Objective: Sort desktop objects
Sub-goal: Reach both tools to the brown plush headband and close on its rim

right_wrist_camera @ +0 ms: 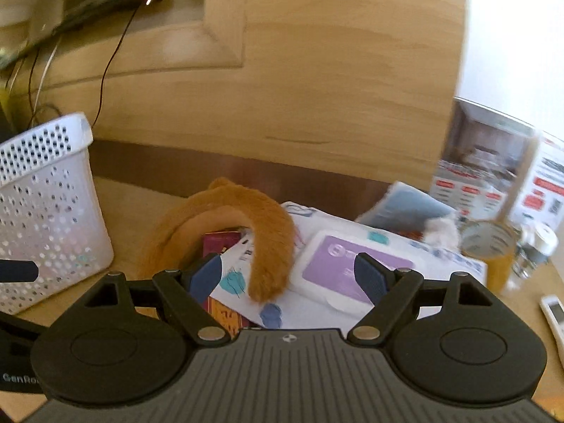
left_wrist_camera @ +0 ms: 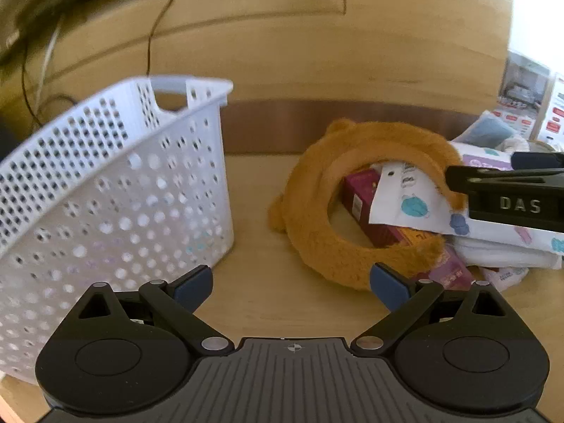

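Note:
An orange plush ring (left_wrist_camera: pixel 317 246) lies on the wooden desk over a pile of small items: a maroon box (left_wrist_camera: pixel 363 194), a white printed packet (left_wrist_camera: pixel 409 201) and a white wipes pack with a purple label (right_wrist_camera: pixel 338 257). My left gripper (left_wrist_camera: pixel 292 287) is open and empty, low over the desk between the white perforated basket (left_wrist_camera: pixel 116 183) and the ring. My right gripper (right_wrist_camera: pixel 289 276) is open over the pile. The ring's free end (right_wrist_camera: pixel 271 246) lies between its blue pads without being pressed. One of its black fingers (left_wrist_camera: pixel 493 179) reaches in from the right in the left wrist view.
The basket (right_wrist_camera: pixel 46 211) stands at the left, close to the wooden back wall. At the far right are a yellow cup (right_wrist_camera: pixel 490 246), a glass jar (right_wrist_camera: pixel 539 243), standing leaflets (right_wrist_camera: pixel 493 162) and a white remote (right_wrist_camera: pixel 555 317). Cables hang down behind the basket.

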A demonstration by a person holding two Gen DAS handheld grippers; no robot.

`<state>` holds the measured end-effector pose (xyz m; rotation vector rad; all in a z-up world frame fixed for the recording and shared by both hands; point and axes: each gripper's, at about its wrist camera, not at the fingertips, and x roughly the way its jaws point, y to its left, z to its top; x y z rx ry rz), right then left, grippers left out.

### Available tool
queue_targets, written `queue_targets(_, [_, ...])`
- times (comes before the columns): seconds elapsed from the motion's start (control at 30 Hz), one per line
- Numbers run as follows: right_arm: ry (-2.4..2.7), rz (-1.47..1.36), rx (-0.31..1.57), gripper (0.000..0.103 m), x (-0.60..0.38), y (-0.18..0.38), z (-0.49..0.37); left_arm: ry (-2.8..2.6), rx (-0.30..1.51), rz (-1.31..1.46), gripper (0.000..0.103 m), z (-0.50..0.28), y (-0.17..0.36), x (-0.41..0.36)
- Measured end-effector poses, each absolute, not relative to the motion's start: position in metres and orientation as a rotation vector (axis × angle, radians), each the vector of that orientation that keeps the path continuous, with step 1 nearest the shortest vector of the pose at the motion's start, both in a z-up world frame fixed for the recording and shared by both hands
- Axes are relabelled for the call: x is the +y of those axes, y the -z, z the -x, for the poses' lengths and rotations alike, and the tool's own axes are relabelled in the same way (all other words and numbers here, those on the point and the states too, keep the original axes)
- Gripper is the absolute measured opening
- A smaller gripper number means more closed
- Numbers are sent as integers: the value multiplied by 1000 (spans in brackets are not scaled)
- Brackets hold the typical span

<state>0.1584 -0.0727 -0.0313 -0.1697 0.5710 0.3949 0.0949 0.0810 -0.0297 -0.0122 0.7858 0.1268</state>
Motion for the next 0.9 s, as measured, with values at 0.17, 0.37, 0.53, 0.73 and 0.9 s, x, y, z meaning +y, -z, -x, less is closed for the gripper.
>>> queue_targets(0.17, [-429, 213, 593, 83, -57, 38, -182, -120, 814, 76, 101, -111, 36, 83])
queue_targets(0.37, [-442, 225, 609, 76, -51, 41, -202, -141, 855, 162, 101, -133, 45, 89])
queue_targets(0.53, [-450, 229, 630, 70, -48, 47, -212, -144, 890, 212, 101, -148, 49, 94])
queue_targets(0.73, [-446, 234, 638, 70, -46, 54, -216, -118, 951, 274, 101, -164, 60, 92])
queue_targets(0.9, [-450, 234, 637, 65, -45, 54, -216, -94, 1022, 362, 89, -176, 76, 94])
